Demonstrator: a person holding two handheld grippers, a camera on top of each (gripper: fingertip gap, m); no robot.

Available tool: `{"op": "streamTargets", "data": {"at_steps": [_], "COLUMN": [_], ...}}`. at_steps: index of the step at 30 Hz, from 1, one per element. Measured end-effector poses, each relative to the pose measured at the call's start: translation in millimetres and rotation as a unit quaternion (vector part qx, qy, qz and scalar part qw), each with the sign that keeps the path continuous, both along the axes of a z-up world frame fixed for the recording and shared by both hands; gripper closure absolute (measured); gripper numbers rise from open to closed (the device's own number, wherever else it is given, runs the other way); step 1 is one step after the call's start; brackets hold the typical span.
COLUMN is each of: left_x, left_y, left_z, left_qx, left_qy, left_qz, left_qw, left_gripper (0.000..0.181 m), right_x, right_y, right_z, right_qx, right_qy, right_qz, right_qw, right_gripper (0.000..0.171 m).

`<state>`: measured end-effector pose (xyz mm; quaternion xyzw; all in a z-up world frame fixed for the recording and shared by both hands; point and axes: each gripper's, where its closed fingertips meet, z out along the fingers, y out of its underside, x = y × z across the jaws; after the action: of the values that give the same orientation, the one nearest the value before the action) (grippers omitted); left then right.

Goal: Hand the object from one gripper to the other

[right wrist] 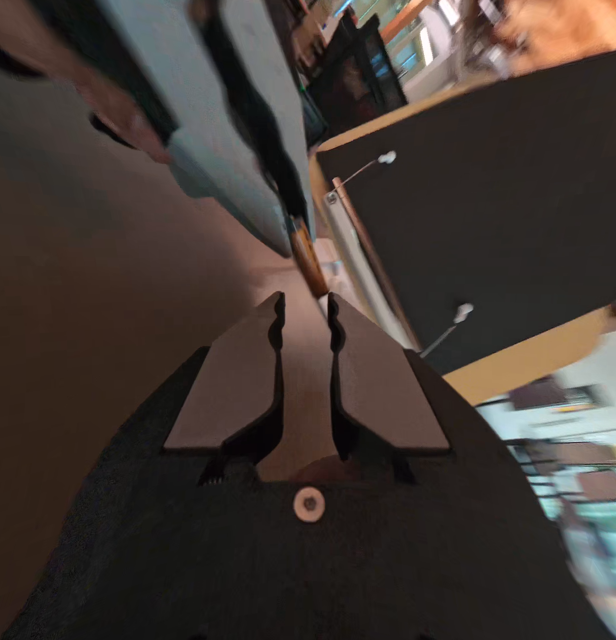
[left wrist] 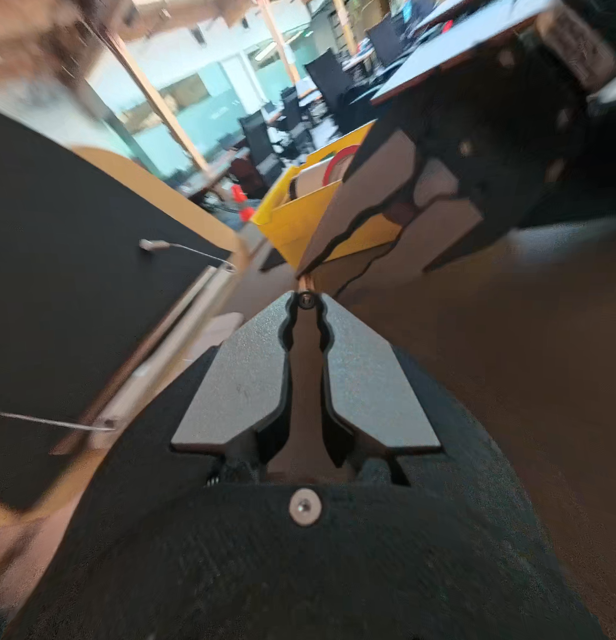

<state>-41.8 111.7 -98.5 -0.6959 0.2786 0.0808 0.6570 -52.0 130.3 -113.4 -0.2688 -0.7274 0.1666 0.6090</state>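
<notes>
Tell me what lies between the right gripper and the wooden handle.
Nothing: the right wrist view shows the wooden handle ending at the open jaws of the right gripper, no thing between.

Blurring heavily at the edges, bending lines like a fisheye; glowing bright from far windows (left wrist: 209, 104), dimming over the brown table (left wrist: 472, 381); staying sharp only on near fingers (left wrist: 240, 377).
</notes>
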Motion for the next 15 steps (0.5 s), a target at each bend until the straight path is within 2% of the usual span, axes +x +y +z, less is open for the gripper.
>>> {"op": "streamTargets", "data": {"at_steps": [1, 3, 4, 6, 8, 10, 11, 15], "left_x": [-4.1, -5.4, -2.6, 4.1, 9.0, 12.6, 14.8, 21.3], "left_y": [-0.9, -4.3, -5.9, -8.0, -9.9, -13.1, -14.8, -15.1], "left_z": [4.2, 13.4, 17.2, 23.6, 29.6, 37.3, 40.2, 43.3], "left_qx": [0.031, 0.09, 0.112, 0.148, 0.178, 0.209, 0.221, 0.239], "left_qy": [0.053, 0.153, 0.189, 0.244, 0.279, 0.302, 0.31, 0.335], "left_qz": [0.024, 0.059, 0.068, 0.08, 0.091, 0.102, 0.105, 0.116], "left_qw": [0.998, 0.982, 0.973, 0.955, 0.939, 0.924, 0.919, 0.904], "left_gripper": [0.174, 0.173, 0.173, 0.173, 0.173, 0.173, 0.173, 0.173], "right_x": [0.4, 1.2, 2.2, 7.2, 14.0, 21.2, 23.2, 26.0], "right_y": [1.7, 0.9, -4.0, -18.9, -31.1, -35.4, -35.6, -38.9], "right_z": [-4.1, -10.7, -9.5, 1.6, 23.7, 42.9, 47.9, 59.5], "right_qx": [-0.068, -0.214, -0.287, -0.425, -0.54, -0.613, -0.634, -0.686], "right_qy": [-0.022, -0.069, -0.085, -0.106, -0.107, -0.104, -0.104, -0.101], "right_qz": [0.007, 0.026, 0.046, 0.106, 0.175, 0.225, 0.238, 0.271], "right_qw": [0.997, 0.974, 0.953, 0.893, 0.817, 0.75, 0.729, 0.668], "right_gripper": [0.151, 0.14, 0.141, 0.138, 0.138, 0.139, 0.139, 0.147]}}
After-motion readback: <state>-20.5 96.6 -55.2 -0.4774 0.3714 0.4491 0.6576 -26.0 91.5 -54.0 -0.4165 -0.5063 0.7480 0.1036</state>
